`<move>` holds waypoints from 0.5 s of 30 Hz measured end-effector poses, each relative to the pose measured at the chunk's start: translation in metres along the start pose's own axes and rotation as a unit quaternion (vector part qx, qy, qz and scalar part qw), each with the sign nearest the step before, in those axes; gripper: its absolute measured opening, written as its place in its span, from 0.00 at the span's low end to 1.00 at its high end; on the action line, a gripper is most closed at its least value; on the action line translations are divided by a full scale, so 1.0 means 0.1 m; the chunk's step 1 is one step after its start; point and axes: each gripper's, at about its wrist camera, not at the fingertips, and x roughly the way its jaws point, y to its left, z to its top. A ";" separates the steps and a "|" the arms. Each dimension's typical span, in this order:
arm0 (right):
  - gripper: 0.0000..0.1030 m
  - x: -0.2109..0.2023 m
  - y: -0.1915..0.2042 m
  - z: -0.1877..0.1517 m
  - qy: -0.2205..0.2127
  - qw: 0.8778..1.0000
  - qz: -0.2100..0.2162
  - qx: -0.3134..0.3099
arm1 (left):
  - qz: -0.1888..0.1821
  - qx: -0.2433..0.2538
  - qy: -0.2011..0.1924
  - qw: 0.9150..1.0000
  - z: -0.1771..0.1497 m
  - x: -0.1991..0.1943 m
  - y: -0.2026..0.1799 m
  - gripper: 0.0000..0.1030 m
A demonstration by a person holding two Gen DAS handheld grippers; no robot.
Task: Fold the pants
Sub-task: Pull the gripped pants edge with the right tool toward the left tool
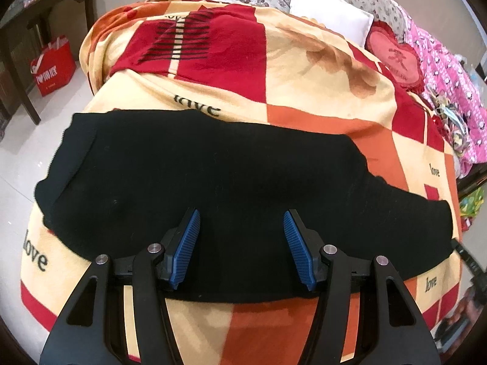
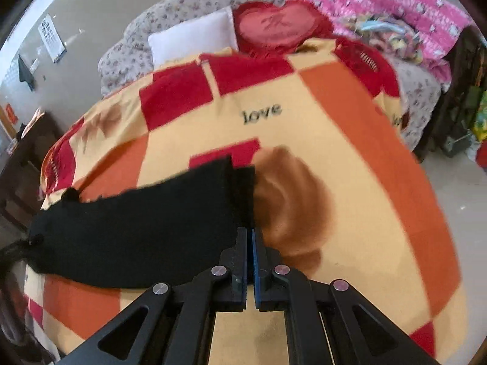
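The black pants [image 1: 213, 176] are lying flat across the bed [image 1: 304, 76]. The right hand-held gripper [image 2: 250, 234] is clamping their hem; the left hand-held gripper [image 1: 242, 228] is hovering apart above. Carrying the hem low and level should be keeping the edges aligned.

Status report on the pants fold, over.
Left hand-held gripper open above black knit pants. Right hand-held gripper shut on pants end. Nothing in the way.

Bare blanket [image 2: 350, 158] beyond the pants [image 1: 213, 176] lies open; white pillow [image 1: 328, 12] and heart cushion [image 2: 274, 27] crowd its far end.

Right claw [image 2: 250, 234] apparently pinches black pants [image 2: 137, 228] hem.
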 end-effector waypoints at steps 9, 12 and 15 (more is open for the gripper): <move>0.25 0.02 1.16 0.27 -0.019 0.981 0.169 -0.098 | 0.041 -0.009 -0.028 0.999 0.00 -0.08 0.13 0.56; 0.25 0.38 1.73 0.32 0.006 0.966 0.232 -0.114 | 0.044 -0.023 -0.033 0.998 0.01 -0.12 0.25 0.56; 0.25 0.79 2.28 0.35 0.048 0.958 0.239 -0.154 | 0.057 -0.031 -0.038 0.997 0.02 -0.15 0.38 0.56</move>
